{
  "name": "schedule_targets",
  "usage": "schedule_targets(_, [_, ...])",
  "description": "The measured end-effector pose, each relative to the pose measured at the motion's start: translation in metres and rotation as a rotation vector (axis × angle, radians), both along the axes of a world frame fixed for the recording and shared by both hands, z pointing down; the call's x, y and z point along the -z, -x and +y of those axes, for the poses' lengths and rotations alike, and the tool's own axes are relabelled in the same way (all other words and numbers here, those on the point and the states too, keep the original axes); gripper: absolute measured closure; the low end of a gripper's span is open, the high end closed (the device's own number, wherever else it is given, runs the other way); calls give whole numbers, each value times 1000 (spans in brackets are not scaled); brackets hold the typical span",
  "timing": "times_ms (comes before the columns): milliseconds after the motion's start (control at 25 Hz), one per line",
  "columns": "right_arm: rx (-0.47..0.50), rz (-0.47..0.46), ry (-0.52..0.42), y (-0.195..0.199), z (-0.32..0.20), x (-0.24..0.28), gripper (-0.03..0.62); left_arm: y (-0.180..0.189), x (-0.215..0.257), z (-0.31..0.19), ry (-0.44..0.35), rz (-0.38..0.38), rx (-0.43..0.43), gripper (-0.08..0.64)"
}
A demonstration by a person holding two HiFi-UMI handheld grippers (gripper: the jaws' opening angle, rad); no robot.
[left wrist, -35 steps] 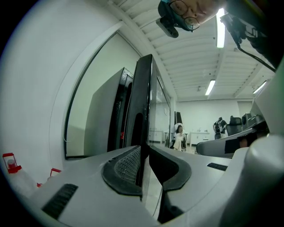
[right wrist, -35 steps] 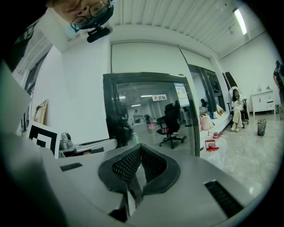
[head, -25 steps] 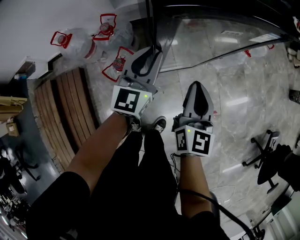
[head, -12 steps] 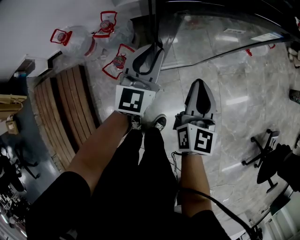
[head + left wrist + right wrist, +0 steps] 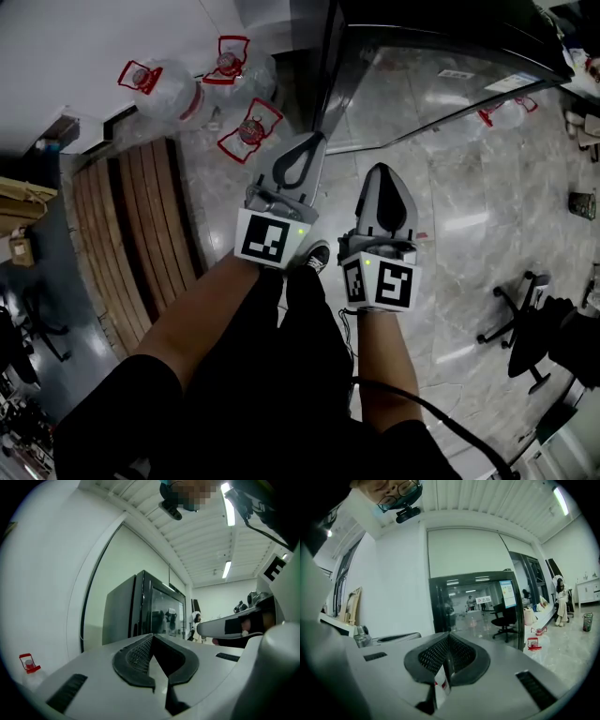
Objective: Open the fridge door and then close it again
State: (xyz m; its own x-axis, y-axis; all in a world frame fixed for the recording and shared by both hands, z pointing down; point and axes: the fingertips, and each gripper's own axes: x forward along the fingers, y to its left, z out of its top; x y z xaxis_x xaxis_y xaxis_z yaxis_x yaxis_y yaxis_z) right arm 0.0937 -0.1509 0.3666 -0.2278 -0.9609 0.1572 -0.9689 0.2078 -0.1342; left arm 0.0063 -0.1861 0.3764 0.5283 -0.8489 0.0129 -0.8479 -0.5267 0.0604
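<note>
The black fridge [image 5: 441,56] with its glass door shut fills the top of the head view; it also stands ahead in the left gripper view as the fridge [image 5: 150,611] and in the right gripper view as the fridge [image 5: 478,606]. My left gripper [image 5: 317,141] is shut on nothing, its tips just below the fridge's left front corner. In its own view the left gripper [image 5: 152,635] shows jaws meeting at a point. My right gripper [image 5: 380,169] is held beside it, a little lower, short of the glass door. That right gripper [image 5: 449,633] is shut too.
Three clear water bottles with red handles [image 5: 248,131] lie on the floor left of the fridge. A wooden slatted bench [image 5: 131,234] runs along the left. A black office chair [image 5: 525,323] stands at the right on the glossy marble floor [image 5: 469,216].
The two grippers have come closer together, the left one dropping nearer my body. The fridge's corner now sits right above the left gripper's tips. Both stayed shut.
</note>
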Motion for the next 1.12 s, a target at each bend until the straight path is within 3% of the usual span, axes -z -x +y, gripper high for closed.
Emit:
schedule_targets(120, [32,21,21,15,13,19,577,3,28,17,-11,11,-19,552])
schedule_targets(480, [101,43,-95,48,41,91,577,14,101,56,-28,16,-40,552])
schedule_targets(1120, [104,63,-123,50,90,166,577,23,167,114,-2,-13,-78,552])
